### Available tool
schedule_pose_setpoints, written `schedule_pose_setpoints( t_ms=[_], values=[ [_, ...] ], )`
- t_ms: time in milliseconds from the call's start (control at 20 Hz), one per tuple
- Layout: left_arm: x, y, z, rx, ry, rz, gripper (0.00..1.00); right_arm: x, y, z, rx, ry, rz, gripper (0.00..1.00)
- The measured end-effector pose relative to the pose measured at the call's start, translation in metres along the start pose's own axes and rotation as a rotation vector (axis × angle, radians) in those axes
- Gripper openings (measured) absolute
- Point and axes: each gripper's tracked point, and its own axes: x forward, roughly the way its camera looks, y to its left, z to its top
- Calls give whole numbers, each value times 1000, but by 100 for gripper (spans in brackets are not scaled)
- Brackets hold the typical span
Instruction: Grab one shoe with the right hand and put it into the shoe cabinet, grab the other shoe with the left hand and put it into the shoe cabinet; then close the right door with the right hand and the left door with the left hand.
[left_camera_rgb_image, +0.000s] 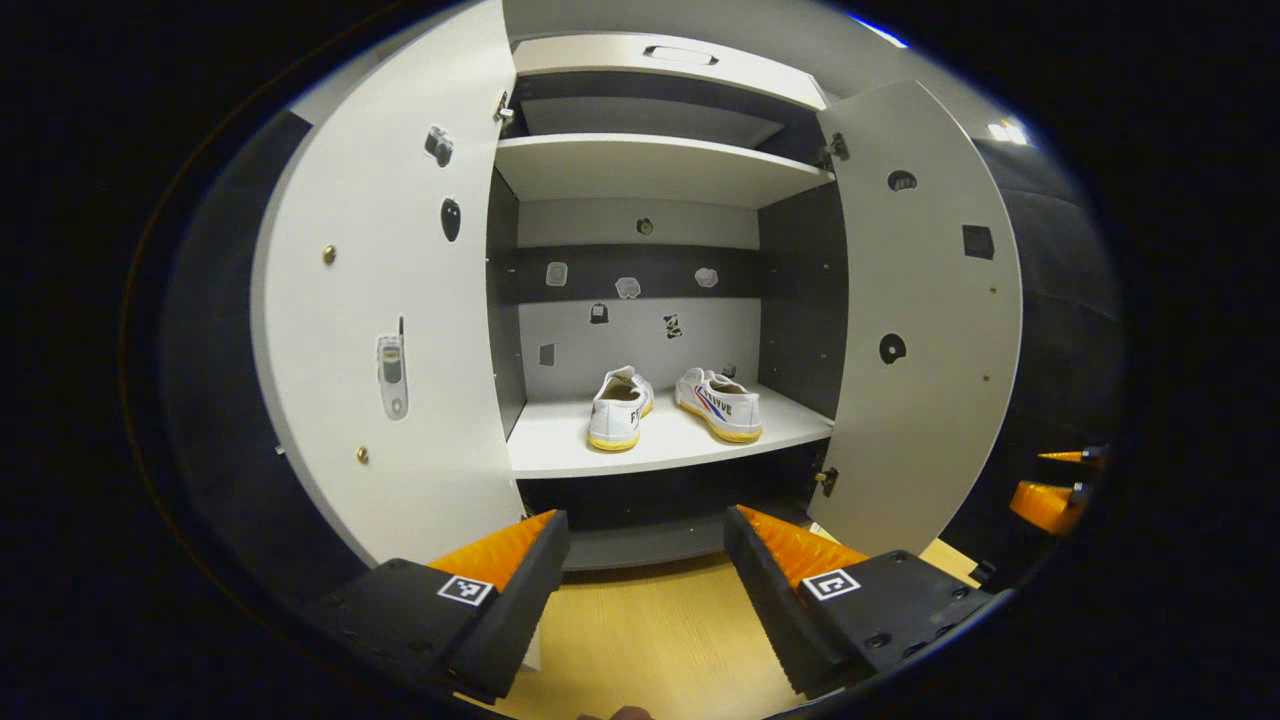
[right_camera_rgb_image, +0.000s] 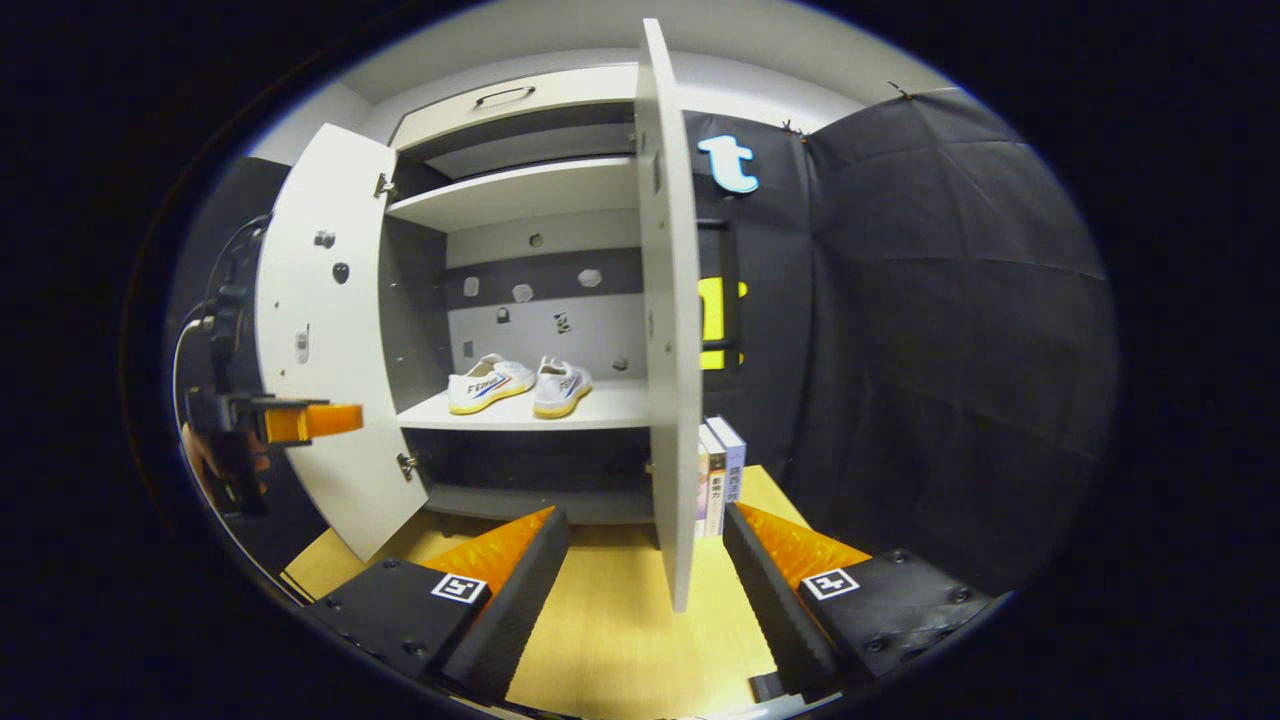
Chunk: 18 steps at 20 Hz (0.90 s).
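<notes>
Cabinet: shoe cabinet (left_camera_rgb_image: 650, 170) fills centre of left gripper view; in right gripper view it sits left of centre (right_camera_rgb_image: 520, 195). Both doors open.
Left door: left door (left_camera_rgb_image: 390, 300) swung out, left-centre of left gripper view, small stickers on inner face. In right gripper view at left (right_camera_rgb_image: 320, 340).
Right door: right door (left_camera_rgb_image: 925, 320) swung out, right-centre of left gripper view. In right gripper view seen edge-on at centre (right_camera_rgb_image: 668, 310), lower edge between the near fingers.
Shoes: two white shoes with yellow soles on lower shelf (left_camera_rgb_image: 560, 445), side by side, slightly apart. Left shoe (left_camera_rgb_image: 620, 408) heel toward camera; right shoe (left_camera_rgb_image: 720, 403) angled, coloured stripes on side. In right gripper view both shoes at centre-left, (right_camera_rgb_image: 490, 383) and (right_camera_rgb_image: 562, 386), close together.
Left gripper: left gripper (left_camera_rgb_image: 645, 545) bottom of its own view, fingers spread wide, nothing between them, well short of cabinet. Also at far left of right gripper view (right_camera_rgb_image: 300, 421), a hand behind it; finger state there cannot tell.
Right gripper: right gripper (right_camera_rgb_image: 645, 545) bottom of own view, fingers spread, holding nothing. Its tips show at right edge of left gripper view (left_camera_rgb_image: 1050, 490).
Books: books (right_camera_rgb_image: 720, 480) upright just right of the right door's lower edge, on wooden floor (right_camera_rgb_image: 620, 640).
</notes>
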Motion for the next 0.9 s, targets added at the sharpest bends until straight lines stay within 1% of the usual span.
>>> schedule_pose_setpoints(
  t_ms=[100, 200, 350, 400, 450, 600, 800, 900],
  values=[
    [-5, 1, -14, -14, -2, 2, 96, -3, -20, 12, -1, -11, -29, 98],
    [-10, -2, -25, -33, 17, -4, 97, -4, -49, 26, 2, -25, -82, 98],
    [-17, -10, -22, -44, -5, -23, 99, 2, -89, 50, 43, -84, -157, 98],
    [-20, -13, -23, -45, -7, -27, 98, 7, -102, 48, 48, -75, -182, 94],
    [-22, -15, -23, -48, -6, -27, 98, 14, -112, 51, 54, -73, -195, 98],
    [-27, -24, -22, -61, -11, -35, 99, 39, -124, 76, 71, -103, -196, 98],
    [-34, -19, -24, -14, -10, 21, 98, 82, -128, 106, 51, -121, -164, 98],
    [-37, -18, -28, -16, -3, 40, 99, 100, -129, 119, 50, -137, -147, 98]
  ],
)
